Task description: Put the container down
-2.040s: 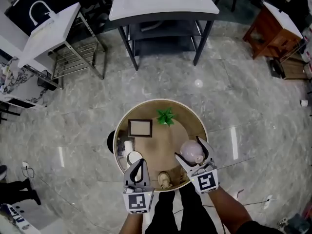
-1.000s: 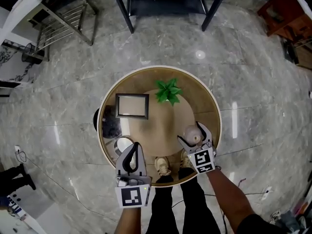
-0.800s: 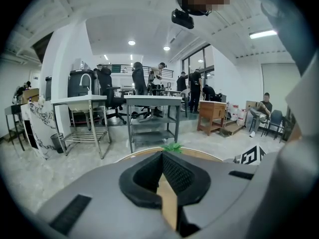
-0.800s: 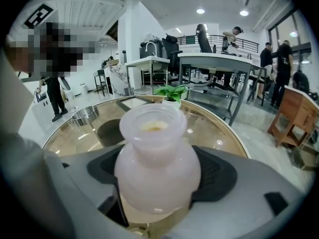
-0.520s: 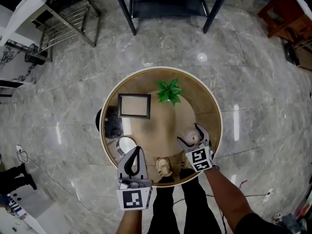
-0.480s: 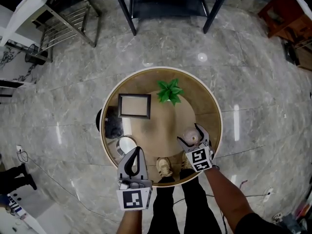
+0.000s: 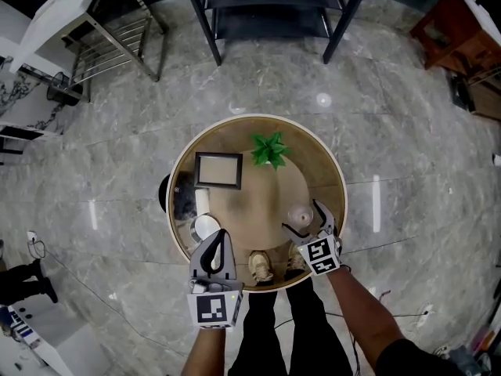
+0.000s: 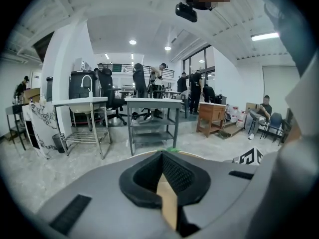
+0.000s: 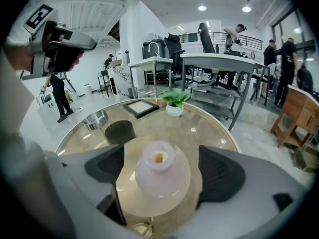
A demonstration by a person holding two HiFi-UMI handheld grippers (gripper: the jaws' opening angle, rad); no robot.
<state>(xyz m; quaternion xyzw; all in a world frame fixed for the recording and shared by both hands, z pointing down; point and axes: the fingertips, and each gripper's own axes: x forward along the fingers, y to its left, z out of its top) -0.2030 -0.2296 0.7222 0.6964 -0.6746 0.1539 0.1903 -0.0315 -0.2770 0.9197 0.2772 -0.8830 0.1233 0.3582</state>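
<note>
The container is a pale pink, narrow-necked vase (image 9: 159, 176). It stands upright on the round glass table (image 7: 337, 171), near its front right edge (image 7: 299, 214). My right gripper (image 9: 160, 159) has a jaw on each side of it and the jaws are opening. Both dark pads (image 9: 222, 173) stand clear of the vase, with a gap on each side. In the head view the right gripper (image 7: 305, 219) sits just behind the vase. My left gripper (image 7: 213, 258) hovers at the table's front left edge, shut with nothing in it (image 8: 162, 156).
On the table are a dark picture frame (image 7: 218, 170), a small green plant in a white pot (image 7: 268, 149), a steel bowl (image 7: 205, 227) and a dark round object (image 7: 184, 202). A black-legged table (image 7: 266, 14) stands beyond. The person's shoes (image 7: 258, 266) show through the glass.
The vase has come down from its raised position and now rests on the glass. The right jaws have spread away from it. The left gripper has barely moved.
</note>
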